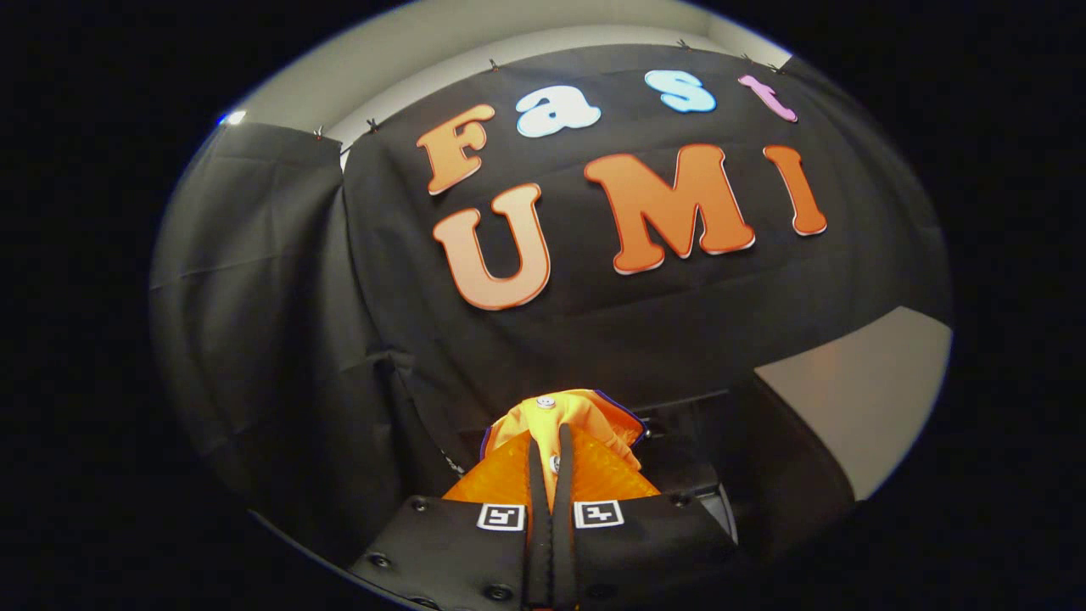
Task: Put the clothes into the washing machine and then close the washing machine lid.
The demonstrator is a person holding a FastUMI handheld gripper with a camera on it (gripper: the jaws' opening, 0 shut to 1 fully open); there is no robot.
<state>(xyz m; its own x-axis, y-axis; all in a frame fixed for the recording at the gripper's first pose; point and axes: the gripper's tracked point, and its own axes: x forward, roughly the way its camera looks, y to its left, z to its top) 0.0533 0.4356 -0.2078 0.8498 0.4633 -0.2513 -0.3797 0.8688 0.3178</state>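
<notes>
An orange garment (567,424) with a white snap button and a dark purple trim is pinched between my two fingers. My gripper (550,450) is shut on it, the fingers nearly touching with cloth bunched above and around their tips. The garment hangs in the air in front of the black booth wall. Just beyond and below the cloth, to the right of the fingers, lies a dark, flat-edged surface (679,441); I cannot tell whether it is the washing machine.
Black cloth (356,339) covers the booth wall ahead and to the left. A pale panel (865,399) stands to the right beyond a dark edge.
</notes>
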